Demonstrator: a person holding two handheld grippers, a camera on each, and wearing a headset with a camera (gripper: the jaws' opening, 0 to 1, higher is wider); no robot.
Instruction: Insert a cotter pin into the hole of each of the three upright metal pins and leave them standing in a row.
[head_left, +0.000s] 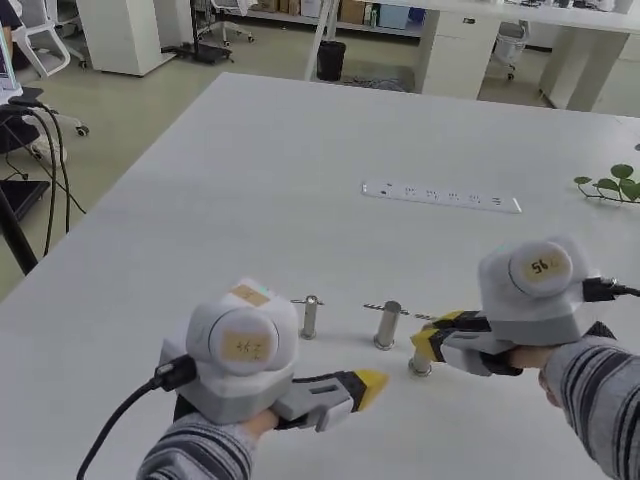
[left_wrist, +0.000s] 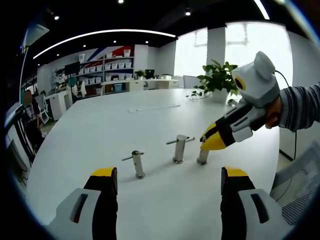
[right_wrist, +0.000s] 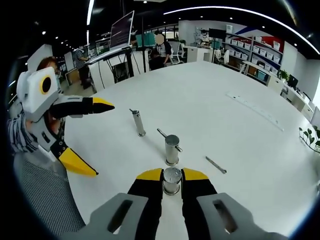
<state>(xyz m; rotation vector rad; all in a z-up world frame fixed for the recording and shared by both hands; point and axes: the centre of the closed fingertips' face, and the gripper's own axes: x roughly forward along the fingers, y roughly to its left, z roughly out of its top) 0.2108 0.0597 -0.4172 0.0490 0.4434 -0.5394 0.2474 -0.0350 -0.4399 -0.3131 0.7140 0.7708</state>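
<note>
Three short metal pins stand in a row on the white table (head_left: 250, 190). The left pin (head_left: 310, 316) and the middle pin (head_left: 387, 326) each carry a cotter pin through the top. My right gripper (head_left: 422, 350) is shut on the right pin (right_wrist: 172, 181), whose top shows no cotter pin. A loose cotter pin (right_wrist: 216, 164) lies on the table just right of the middle pin (right_wrist: 172, 148). My left gripper (left_wrist: 169, 175) hovers open and empty in front of the row, with the left pin (left_wrist: 137, 164) nearest it.
A white power strip (head_left: 440, 195) lies further back on the table. A green plant sprig (head_left: 612, 185) sits at the right edge. Office chairs, desks and shelves stand beyond the table.
</note>
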